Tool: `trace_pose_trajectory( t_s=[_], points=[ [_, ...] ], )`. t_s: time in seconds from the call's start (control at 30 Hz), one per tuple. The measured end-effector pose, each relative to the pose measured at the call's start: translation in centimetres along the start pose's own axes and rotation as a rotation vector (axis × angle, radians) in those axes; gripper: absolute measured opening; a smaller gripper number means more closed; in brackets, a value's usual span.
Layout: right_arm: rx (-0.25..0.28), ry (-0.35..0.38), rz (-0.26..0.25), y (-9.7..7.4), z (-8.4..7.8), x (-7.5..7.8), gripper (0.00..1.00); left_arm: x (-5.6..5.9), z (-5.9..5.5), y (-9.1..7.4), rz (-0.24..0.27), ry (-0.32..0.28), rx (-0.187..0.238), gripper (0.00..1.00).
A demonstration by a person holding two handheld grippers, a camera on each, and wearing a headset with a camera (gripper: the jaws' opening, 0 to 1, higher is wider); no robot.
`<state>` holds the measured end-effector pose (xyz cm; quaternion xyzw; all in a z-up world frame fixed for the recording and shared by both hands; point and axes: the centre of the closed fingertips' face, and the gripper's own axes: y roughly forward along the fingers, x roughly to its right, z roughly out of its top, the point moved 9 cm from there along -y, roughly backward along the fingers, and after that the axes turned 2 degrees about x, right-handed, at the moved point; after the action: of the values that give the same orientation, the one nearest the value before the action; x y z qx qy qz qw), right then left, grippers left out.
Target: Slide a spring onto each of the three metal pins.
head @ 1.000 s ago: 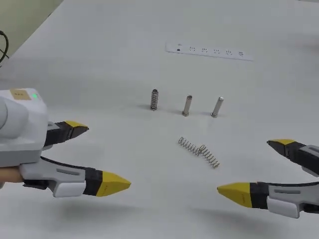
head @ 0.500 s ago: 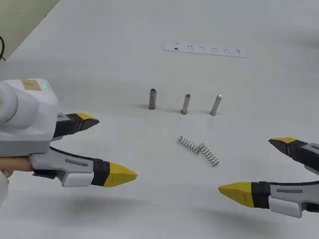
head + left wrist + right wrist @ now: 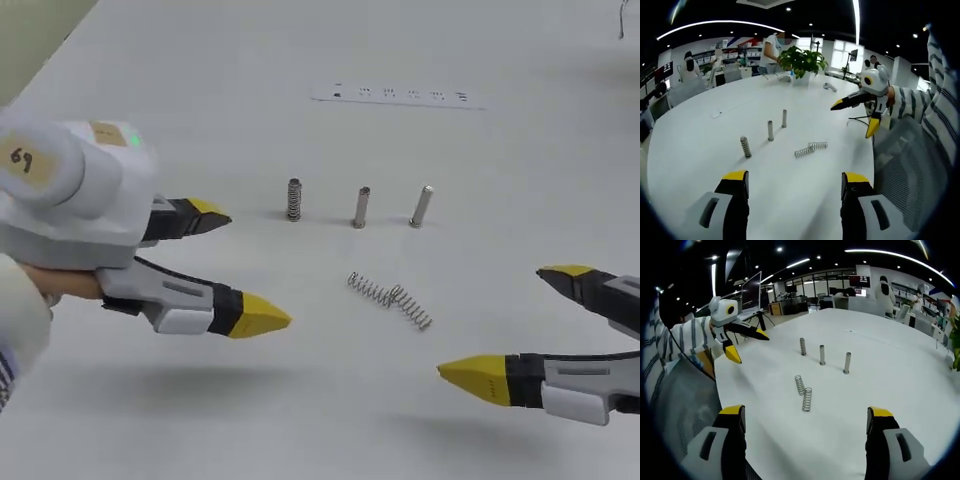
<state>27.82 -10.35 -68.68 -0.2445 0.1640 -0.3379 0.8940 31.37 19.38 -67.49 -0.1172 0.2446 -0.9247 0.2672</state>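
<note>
Head view: one pin sprung, two bare

Three metal pins stand upright in a row on the white worktop [image 3: 200,420]. The leftmost pin [image 3: 294,183] carries a fitted spring [image 3: 294,203]; the middle pin [image 3: 361,207] and right pin [image 3: 421,206] are bare. Two loose springs [image 3: 372,290] lie end to end just in front of the row. The left hand-held gripper [image 3: 255,268] and right hand-held gripper [image 3: 495,322] are both spread wide, gripping nothing, either side of the springs. A power strip [image 3: 400,96] lies beyond the pins.

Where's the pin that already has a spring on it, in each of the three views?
Head view: sprung pin, leftmost of the three pins, above centre.
Left gripper view: sprung pin, lower-left end of the row, left of centre.
Right gripper view: sprung pin, left end of the row, above centre.
Shared landmark: the two loose springs, lying together just in front of the row.
</note>
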Motion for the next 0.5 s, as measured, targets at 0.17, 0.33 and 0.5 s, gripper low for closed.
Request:
trace_pose_trajectory(
  t_s=[0.17, 0.33, 0.5],
  points=[
    [0.006, 0.01, 0.008, 0.0, 0.0, -0.4, 1.0, -0.3, 0.4, 1.3, -0.053, 0.003, -0.004, 0.67],
    [0.006, 0.011, 0.009, 0.0, 0.0, -0.7, 1.0, -0.3, 0.5, 2.7, -0.103, 0.027, -0.024, 0.63],
    [0.006, 0.026, 0.004, 0.0, -0.2, -0.8, 1.0, -0.3, 0.2, 4.4, -0.123, 0.081, -0.065, 0.65]
  ],
)
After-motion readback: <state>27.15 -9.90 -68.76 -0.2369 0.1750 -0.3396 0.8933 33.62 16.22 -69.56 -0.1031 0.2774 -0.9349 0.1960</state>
